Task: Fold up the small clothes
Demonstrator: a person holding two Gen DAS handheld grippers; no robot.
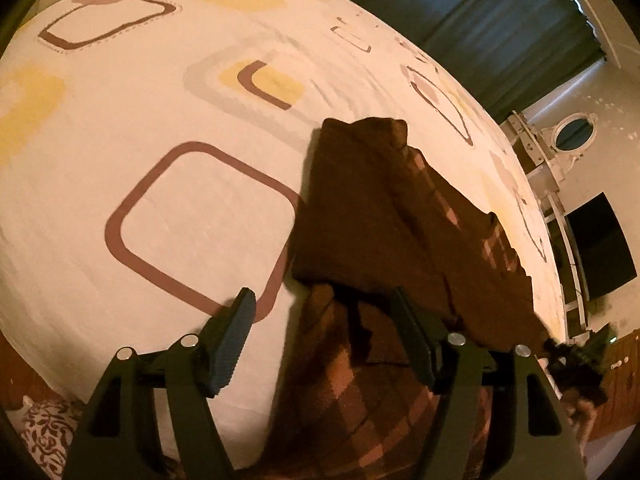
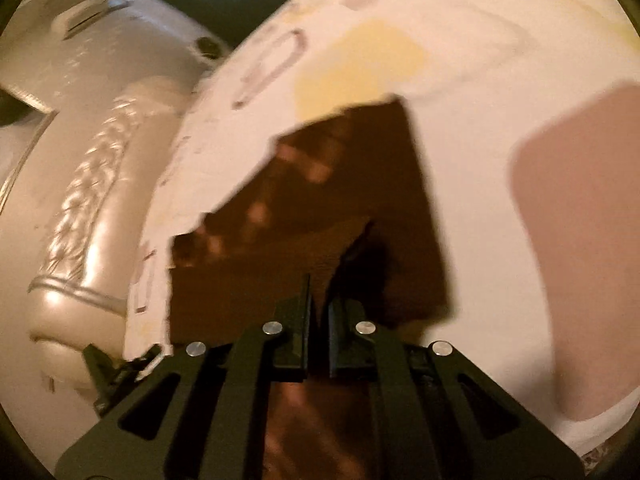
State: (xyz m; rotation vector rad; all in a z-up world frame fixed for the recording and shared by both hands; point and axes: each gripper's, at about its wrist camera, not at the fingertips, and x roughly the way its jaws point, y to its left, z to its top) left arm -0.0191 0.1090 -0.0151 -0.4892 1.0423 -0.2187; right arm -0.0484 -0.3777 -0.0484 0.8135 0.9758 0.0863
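A small brown checked garment (image 1: 380, 208) lies on the patterned bedsheet (image 1: 160, 120), partly folded, its upper layer lifted toward the right. My left gripper (image 1: 324, 308) is open, just above the garment's near edge, with cloth below and between the fingers but not pinched. In the right wrist view the same garment (image 2: 340, 184) hangs stretched away from my right gripper (image 2: 319, 300), which is shut on its edge and holds it above the sheet (image 2: 480, 100). The right gripper also shows at the far right of the left wrist view (image 1: 576, 356).
The bed fills most of both views. A dark curtain (image 1: 480, 20), a white dresser with an oval mirror (image 1: 572, 132) and a black screen (image 1: 600, 240) stand beyond the bed's right edge. A carved cream headboard (image 2: 88, 200) borders the bed in the right wrist view.
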